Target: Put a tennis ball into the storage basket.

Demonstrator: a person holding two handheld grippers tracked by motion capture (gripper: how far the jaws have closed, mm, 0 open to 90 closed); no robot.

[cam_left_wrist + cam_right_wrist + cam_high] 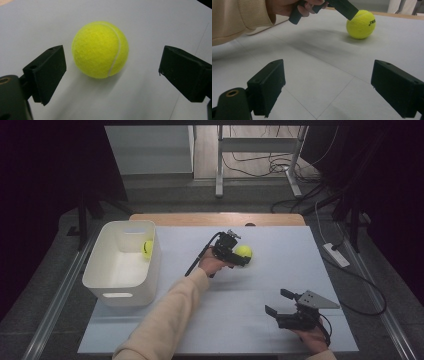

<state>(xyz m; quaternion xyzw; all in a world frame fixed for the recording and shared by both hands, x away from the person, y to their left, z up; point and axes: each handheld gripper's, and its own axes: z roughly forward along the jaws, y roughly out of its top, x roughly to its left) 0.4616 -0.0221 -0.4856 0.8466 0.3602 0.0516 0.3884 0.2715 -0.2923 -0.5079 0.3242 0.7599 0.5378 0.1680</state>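
A yellow tennis ball (244, 252) lies on the white table cover near the middle. My left gripper (242, 258) hovers right at it, jaws open on either side. In the left gripper view the ball (100, 49) sits a little beyond the two black pads (47, 72), and neither pad touches it. A second tennis ball (147, 249) rests inside the white bin (120, 292) at the left. My right gripper (279, 303) stands open near the front right of the table with nothing between its jaws; its own view shows the ball (361, 24) farther off under the left gripper's jaw.
The white bin stands at the table's left side. A wooden strip (217, 219) runs along the far table edge. A power strip (336, 254) and cables lie on the floor to the right. A metal frame (260, 150) stands behind the table.
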